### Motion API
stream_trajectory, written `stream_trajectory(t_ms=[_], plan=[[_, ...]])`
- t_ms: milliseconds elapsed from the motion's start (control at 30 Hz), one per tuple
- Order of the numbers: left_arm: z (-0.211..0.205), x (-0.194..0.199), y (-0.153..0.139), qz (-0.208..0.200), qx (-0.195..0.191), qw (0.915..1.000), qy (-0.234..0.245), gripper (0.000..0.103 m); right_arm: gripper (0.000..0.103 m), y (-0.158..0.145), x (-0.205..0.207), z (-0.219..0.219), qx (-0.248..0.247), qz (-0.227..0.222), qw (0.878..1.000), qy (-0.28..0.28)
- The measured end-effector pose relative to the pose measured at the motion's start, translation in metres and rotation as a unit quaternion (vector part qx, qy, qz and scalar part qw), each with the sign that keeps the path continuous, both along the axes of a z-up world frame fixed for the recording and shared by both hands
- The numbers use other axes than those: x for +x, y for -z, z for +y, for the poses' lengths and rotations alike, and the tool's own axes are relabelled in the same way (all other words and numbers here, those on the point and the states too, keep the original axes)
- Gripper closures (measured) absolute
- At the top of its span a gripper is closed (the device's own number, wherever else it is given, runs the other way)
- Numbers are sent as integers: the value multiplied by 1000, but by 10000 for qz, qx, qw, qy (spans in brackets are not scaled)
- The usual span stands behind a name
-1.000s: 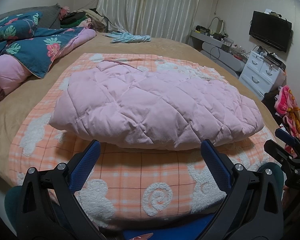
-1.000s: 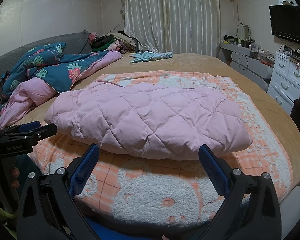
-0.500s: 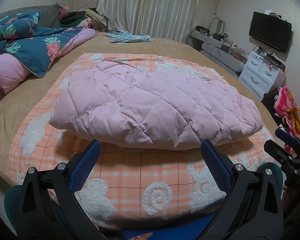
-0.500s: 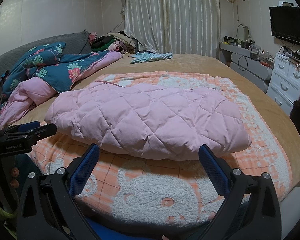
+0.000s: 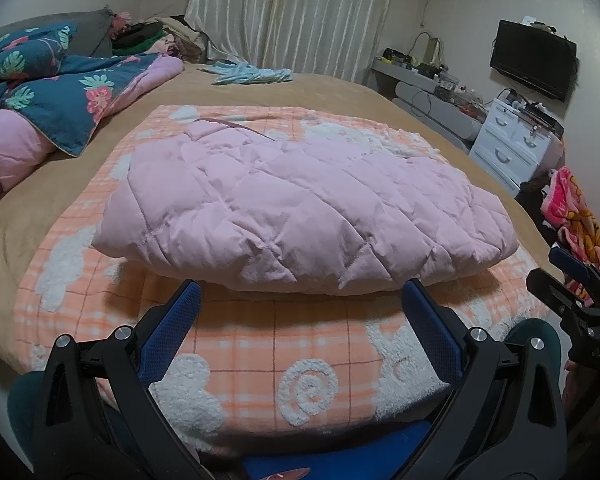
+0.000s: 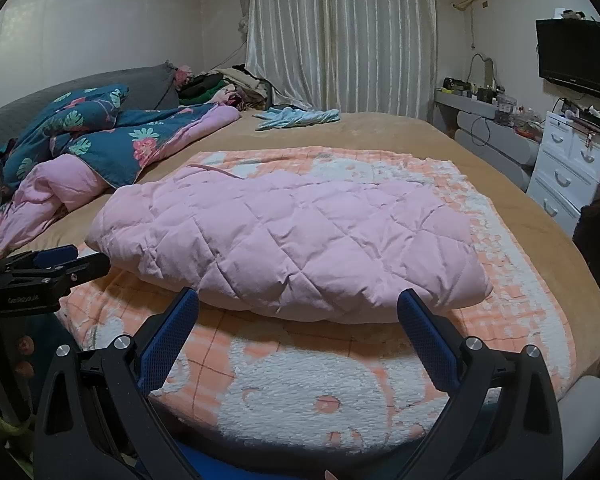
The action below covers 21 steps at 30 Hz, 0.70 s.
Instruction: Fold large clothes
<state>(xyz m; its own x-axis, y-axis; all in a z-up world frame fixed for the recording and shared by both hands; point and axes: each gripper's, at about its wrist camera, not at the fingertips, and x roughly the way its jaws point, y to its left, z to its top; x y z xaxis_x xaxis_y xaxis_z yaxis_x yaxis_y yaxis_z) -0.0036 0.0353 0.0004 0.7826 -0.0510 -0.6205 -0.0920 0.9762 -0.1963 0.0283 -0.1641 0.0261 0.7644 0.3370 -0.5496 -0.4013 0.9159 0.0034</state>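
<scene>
Pink quilted coat (image 5: pixel 300 208): matt woven shell cloth, diamond stitch lines, puffy and finely creased. Peach check blanket (image 5: pixel 240 344) under it: fleecy cloth, white motifs in raised nubby pile, rough-looking. Tan bed cover (image 6: pixel 400 132): smooth short-nap plush, matt. Floral duvet (image 5: pixel 72 92): printed smooth cloth, pink lining. Curtains (image 6: pixel 340 36): pleated fabric, slight sheen. Left hand-held gripper (image 5: pixel 300 300) and right hand-held gripper (image 6: pixel 298 306): matt black plastic frames, shiny metal rivets, blue fine-textured rubbery pads (image 5: pixel 168 328). Drawer unit (image 6: pixel 568 168): glossy white, metal-look handles. TV (image 5: pixel 534 64): glossy black screen.
</scene>
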Motion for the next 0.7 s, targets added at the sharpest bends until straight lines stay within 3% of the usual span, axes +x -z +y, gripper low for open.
stream_trajectory(t_ms=[367, 467, 567, 633, 700], plan=[[-3, -3, 1, 0, 112, 9999, 82, 9, 4, -5, 0, -19, 98, -138, 9993, 332], [5, 1, 0, -34, 15, 10000, 43, 9, 4, -6, 4, -44, 148, -191, 9972, 702], [42, 20, 4, 54, -31, 9993, -378, 9, 4, -3, 15, -88, 298, -144, 9914, 1268], [84, 34, 5, 177, -113, 9967, -782, 9, 4, 7, 31, -150, 354, -15, 9761, 2145], [132, 45, 5, 210, -163, 9914, -1279, 9, 4, 26, 45, -224, 320, 202, 9488, 3136]])
